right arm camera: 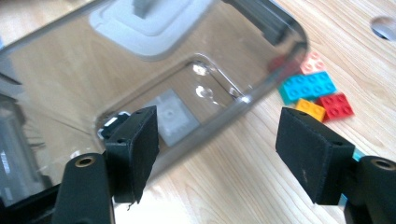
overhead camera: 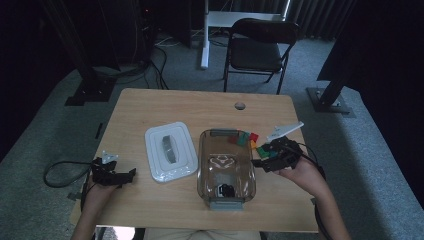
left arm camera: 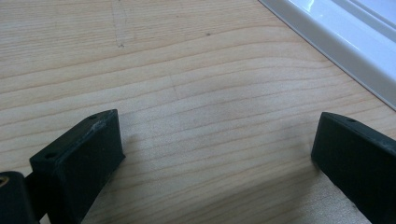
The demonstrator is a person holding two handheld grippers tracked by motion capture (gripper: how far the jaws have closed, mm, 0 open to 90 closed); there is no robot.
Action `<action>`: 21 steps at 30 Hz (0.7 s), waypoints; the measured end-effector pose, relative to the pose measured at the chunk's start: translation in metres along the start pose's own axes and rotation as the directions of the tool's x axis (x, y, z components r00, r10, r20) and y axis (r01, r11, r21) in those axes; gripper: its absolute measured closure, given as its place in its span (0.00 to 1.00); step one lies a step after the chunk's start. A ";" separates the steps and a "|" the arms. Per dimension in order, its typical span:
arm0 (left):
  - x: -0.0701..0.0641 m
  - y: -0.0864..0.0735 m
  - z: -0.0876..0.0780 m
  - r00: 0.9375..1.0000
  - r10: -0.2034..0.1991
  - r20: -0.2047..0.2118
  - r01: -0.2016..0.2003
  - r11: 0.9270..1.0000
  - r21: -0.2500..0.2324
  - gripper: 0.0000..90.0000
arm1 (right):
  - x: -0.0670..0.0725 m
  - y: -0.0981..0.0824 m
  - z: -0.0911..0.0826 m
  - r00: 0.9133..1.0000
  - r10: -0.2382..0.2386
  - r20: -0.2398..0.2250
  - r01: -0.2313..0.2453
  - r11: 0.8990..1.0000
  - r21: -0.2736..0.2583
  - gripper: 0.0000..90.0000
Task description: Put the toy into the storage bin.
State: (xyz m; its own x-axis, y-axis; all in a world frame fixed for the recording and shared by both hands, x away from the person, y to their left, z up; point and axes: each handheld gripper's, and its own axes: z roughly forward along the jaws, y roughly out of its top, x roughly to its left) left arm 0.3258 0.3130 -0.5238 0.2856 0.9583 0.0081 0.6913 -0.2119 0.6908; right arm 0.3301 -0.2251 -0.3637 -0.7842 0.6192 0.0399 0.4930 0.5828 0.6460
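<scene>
A clear plastic container (overhead camera: 226,167) stands at the table's front middle; a small black-and-white piece (overhead camera: 226,190) lies in its near end. In the right gripper view a grey brick (right arm camera: 176,116) lies on the container's (right arm camera: 140,60) floor. Several coloured bricks (overhead camera: 248,140) sit by its far right corner, among them a teal one (right arm camera: 308,85) and a red one (right arm camera: 336,105). My right gripper (overhead camera: 257,162) hovers just right of the container, its jaws (right arm camera: 217,135) open and empty. My left gripper (overhead camera: 131,172) rests open on the wood (left arm camera: 217,140), left of the white lid (overhead camera: 170,150).
The white lid's rim (left arm camera: 336,37) lies close to my left gripper. A round hole (overhead camera: 240,106) marks the table's far side. A folding chair (overhead camera: 257,47) stands beyond the table. A cable (overhead camera: 60,172) loops off the left edge.
</scene>
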 end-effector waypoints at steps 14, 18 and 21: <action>0.000 0.000 0.000 1.000 0.000 -0.002 0.000 1.000 0.002 0.03 | -0.045 -0.036 -0.001 0.977 0.183 0.108 -0.178 0.983 -0.050 0.33; 0.000 0.000 0.000 1.000 0.000 -0.002 0.000 1.000 0.001 0.03 | -0.059 -0.047 0.008 0.961 0.234 0.150 -0.228 0.972 -0.051 0.35; 0.000 0.000 0.000 1.000 0.000 -0.002 0.000 1.000 0.001 0.03 | -0.071 -0.054 0.014 0.943 0.278 0.183 -0.272 0.960 -0.058 0.36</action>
State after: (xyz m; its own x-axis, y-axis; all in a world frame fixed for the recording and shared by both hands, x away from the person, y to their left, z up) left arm 0.3258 0.3128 -0.5237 0.2839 0.9588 0.0094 0.6923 -0.2118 0.6898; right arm 0.3643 -0.2929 -0.4122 -0.5331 0.8425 0.0776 0.6653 0.3608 0.6536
